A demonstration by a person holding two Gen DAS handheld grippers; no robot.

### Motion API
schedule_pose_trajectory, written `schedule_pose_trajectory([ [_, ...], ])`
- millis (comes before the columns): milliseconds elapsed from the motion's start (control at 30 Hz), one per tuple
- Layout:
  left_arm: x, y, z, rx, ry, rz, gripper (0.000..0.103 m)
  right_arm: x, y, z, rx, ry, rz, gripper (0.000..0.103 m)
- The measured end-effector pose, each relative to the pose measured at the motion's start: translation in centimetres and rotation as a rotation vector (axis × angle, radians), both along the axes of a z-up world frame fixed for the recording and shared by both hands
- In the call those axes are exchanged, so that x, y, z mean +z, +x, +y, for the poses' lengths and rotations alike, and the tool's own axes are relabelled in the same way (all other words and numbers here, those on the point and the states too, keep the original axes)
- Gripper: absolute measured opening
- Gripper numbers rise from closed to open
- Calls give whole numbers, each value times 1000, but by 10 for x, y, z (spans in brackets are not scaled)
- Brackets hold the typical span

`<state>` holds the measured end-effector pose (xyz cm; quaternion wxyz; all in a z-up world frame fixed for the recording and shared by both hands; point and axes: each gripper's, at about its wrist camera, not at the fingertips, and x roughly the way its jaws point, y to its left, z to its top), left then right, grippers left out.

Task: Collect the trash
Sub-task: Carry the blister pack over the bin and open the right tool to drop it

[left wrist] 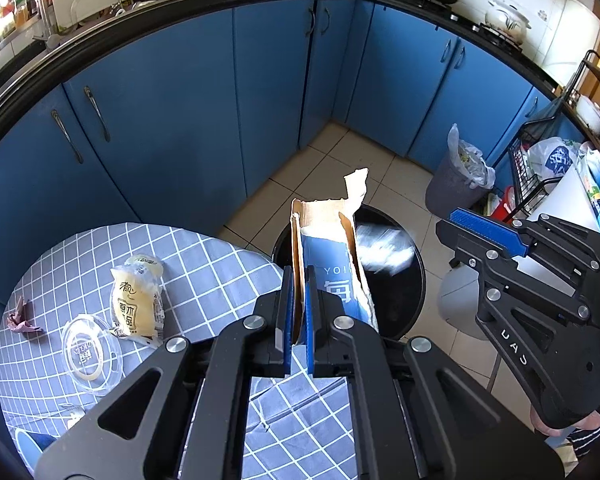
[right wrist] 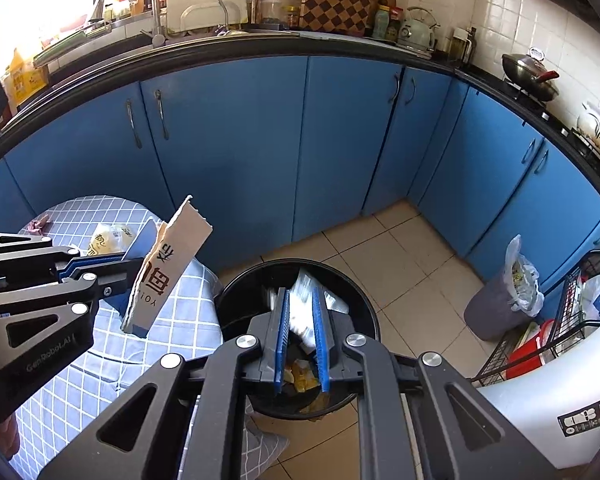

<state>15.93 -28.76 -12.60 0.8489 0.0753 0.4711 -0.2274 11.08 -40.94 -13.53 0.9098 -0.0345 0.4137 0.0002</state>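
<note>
The left gripper is pinching a torn blue-and-brown cardboard carton piece, gripped at its lower end, with the ragged top leaning toward twelve o'clock over the round black trash bin on the tiled floor. Risk one: the carton is long and held near one edge only, so on release it could catch the bin rim and tip out onto the floor; a release made before the piece is fully over the opening would cause this. Risk two: the right gripper hangs directly above the bin mouth with a blurred white wrapper between its blue pads; the jaws stand slightly apart, and the wrapper appears to be dropping (motion blur, not confirmed), so the two tools may crowd each other over the opening. Pose: left gripper level, at nine o'clock of the bin in the right wrist view; right gripper pitched downward. Remaining on the grey checked tablecloth: a yellow-printed plastic food packet, a clear round plastic lid and a small pink crumpled scrap at nine o'clock, all uncollected.
</note>
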Motion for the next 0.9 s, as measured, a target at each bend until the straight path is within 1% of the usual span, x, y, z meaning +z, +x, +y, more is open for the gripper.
schedule_pose_trajectory([
  [133, 1, 3, -2, -3, -5, -1, 5, -1, 1, -2, -12, -2, 5, 12],
  [367, 11, 11, -17, -28, -25, -33, 5, -3, -3, -5, -36, -11, 10, 12],
  [500, 22, 23, -28, -34, -51, -62, 6, -3, -5, -10, -56, -11, 14, 12],
  [567, 26, 27, -30, -26, -64, -71, 8, -4, -7, -12, -65, -15, 15, 12],
  [633, 27, 31, -32, -24, -83, -54, 8, -4, -8, -15, -75, -20, 15, 12],
  [733, 23, 33, -34, -18, -86, -18, 8, -4, -8, -19, -92, -24, 16, 12],
  [900, 12, 27, -33, -17, -74, 29, 10, -5, -9, -23, -125, -23, 23, 12],
])
